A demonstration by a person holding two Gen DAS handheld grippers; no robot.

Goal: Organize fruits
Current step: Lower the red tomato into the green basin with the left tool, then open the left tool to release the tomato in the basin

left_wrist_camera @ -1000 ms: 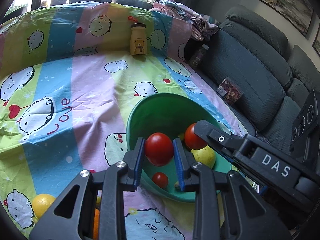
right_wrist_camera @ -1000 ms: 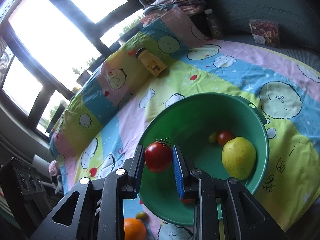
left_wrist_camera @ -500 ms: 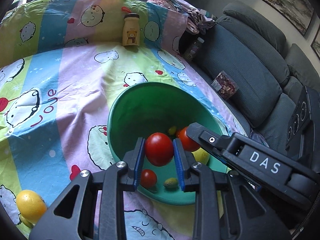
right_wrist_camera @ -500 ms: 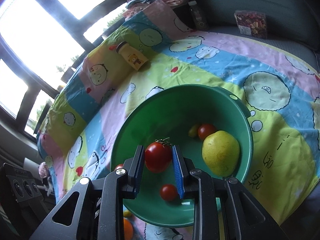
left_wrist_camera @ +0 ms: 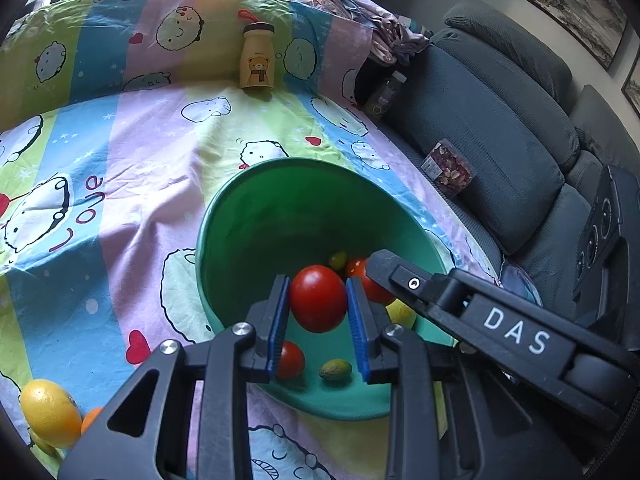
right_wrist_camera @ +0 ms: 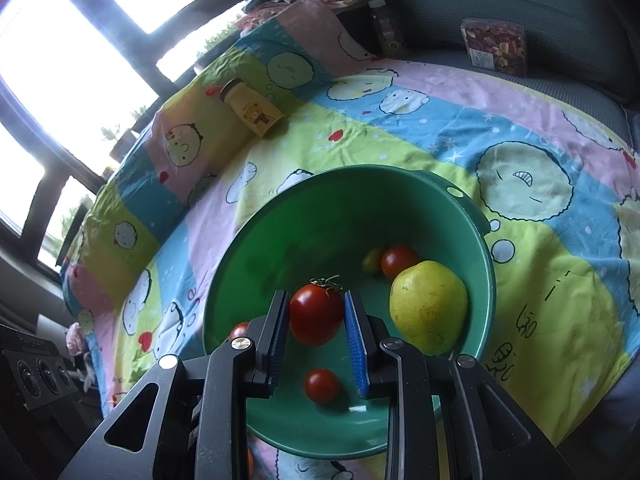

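A green bowl sits on the cartoon-print sheet. Over it my left gripper is shut on a red tomato. My right gripper is shut on a second red tomato with a green stem, also above the bowl; its arm marked DAS crosses the left wrist view from the right. Inside the bowl lie a yellow pear, a red tomato, a small yellowish fruit, a small cherry tomato and an olive-green fruit.
A yellow bottle with a bear print stands at the sheet's far edge. A lemon and an orange lie at the near left. On the grey sofa are a snack packet and a small bottle.
Both grippers, each still holding its tomato, have come further over the bowl; the bowl and the fruit inside now show more fully under them.
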